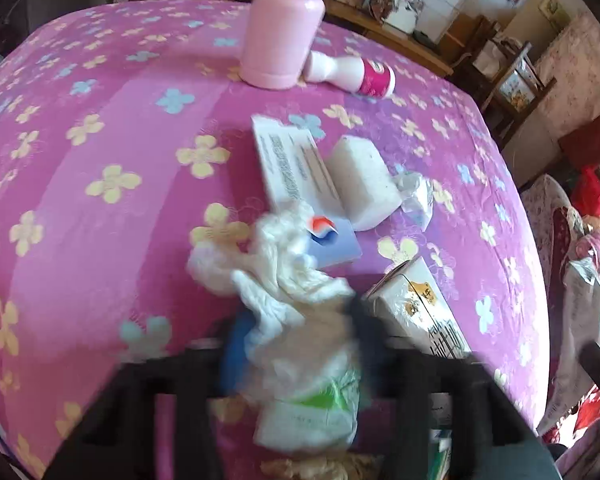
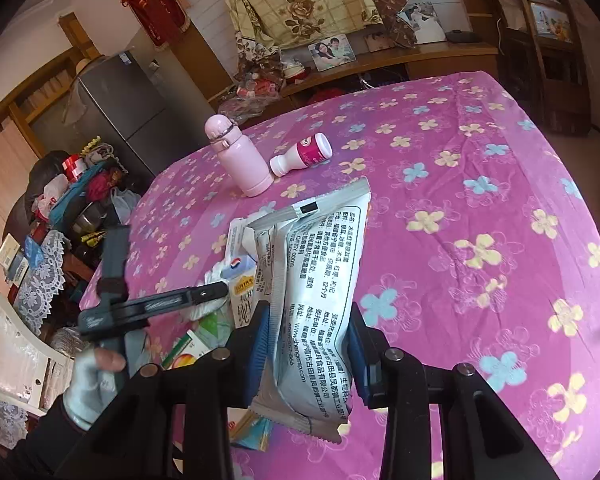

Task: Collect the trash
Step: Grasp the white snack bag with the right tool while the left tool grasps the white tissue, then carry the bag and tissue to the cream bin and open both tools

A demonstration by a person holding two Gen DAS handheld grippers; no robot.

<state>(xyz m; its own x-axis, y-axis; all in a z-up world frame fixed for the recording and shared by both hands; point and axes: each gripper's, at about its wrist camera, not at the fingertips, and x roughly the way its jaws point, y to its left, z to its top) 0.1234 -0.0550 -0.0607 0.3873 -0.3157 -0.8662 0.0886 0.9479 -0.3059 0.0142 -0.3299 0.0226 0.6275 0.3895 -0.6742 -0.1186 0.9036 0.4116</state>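
My left gripper [image 1: 296,328] is shut on a crumpled white tissue [image 1: 284,268] with a green-and-white wrapper [image 1: 316,408] bunched below it, over the pink flowered tablecloth [image 1: 100,120]. Ahead lie a toothpaste box [image 1: 296,168], a white foam block [image 1: 360,184], a clear plastic scrap [image 1: 418,196] and a milk carton [image 1: 420,312]. My right gripper [image 2: 308,332] is shut on a silver printed snack bag [image 2: 320,280] and holds it upright above the table. The left gripper [image 2: 148,308] shows at the left of the right wrist view.
A pink flask [image 1: 284,32] stands at the back with a small yogurt bottle [image 1: 352,74] lying beside it. A chair [image 2: 12,344] and cluttered shelves stand left of the table. A sofa with bags [image 1: 580,240] is to the right.
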